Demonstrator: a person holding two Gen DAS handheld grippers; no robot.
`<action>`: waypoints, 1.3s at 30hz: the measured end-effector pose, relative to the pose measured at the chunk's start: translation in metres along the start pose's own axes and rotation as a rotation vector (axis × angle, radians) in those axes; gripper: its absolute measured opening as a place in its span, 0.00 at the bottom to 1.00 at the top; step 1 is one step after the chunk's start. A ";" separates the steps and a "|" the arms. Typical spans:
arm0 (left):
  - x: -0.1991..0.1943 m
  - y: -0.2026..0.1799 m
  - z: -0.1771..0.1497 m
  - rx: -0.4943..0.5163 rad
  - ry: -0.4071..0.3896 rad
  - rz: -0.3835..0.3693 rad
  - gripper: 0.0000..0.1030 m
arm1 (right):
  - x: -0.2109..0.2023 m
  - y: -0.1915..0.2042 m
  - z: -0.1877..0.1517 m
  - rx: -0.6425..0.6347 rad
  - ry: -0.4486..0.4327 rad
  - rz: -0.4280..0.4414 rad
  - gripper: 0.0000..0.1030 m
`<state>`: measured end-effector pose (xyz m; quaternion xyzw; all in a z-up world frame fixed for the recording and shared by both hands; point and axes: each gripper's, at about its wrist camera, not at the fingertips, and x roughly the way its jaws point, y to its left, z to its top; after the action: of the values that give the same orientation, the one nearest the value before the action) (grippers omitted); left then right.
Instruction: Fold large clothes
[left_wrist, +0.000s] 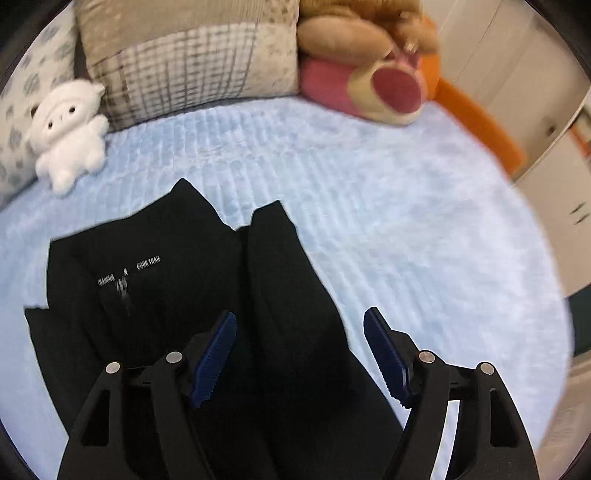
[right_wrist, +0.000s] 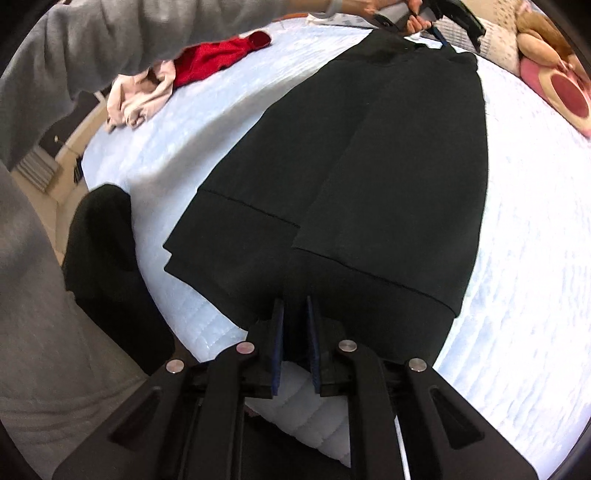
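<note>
A large black garment (left_wrist: 192, 295) with small white lettering lies folded lengthwise on a pale blue bed cover (left_wrist: 406, 221). In the left wrist view my left gripper (left_wrist: 300, 356) stands wide open just above the garment's collar end, its blue pads (left_wrist: 214, 358) clear of the cloth. The right wrist view shows the whole garment (right_wrist: 369, 166) running away from me. My right gripper (right_wrist: 296, 332) sits at the near hem, jaws almost together, with black cloth filling the narrow gap. At the far end a hand holds the left gripper (right_wrist: 443, 35).
A checked pillow (left_wrist: 192, 62), a white plush toy (left_wrist: 66, 136) and a pink-and-brown plush bear (left_wrist: 369, 81) line the head of the bed. Red cloth (right_wrist: 218, 59) and beige cloth (right_wrist: 140, 96) lie at the left. A grey sleeve (right_wrist: 110, 44) crosses above; dark cloth (right_wrist: 107, 258) hangs at the bed's edge.
</note>
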<state>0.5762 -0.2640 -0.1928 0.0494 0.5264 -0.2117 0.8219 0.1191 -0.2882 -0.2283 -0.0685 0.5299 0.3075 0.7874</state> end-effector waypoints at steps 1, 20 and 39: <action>0.005 0.001 0.002 -0.003 0.006 0.028 0.67 | -0.001 -0.001 -0.002 0.005 -0.003 0.002 0.14; 0.025 0.077 -0.022 -0.299 -0.090 -0.168 0.54 | 0.005 -0.008 -0.014 0.098 0.033 0.055 0.18; -0.143 -0.087 -0.343 0.107 -0.002 -0.325 0.57 | -0.038 -0.060 -0.006 0.222 -0.184 0.011 0.18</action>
<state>0.2011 -0.1964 -0.2048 0.0069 0.5147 -0.3695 0.7736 0.1379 -0.3546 -0.2106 0.0503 0.4866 0.2560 0.8337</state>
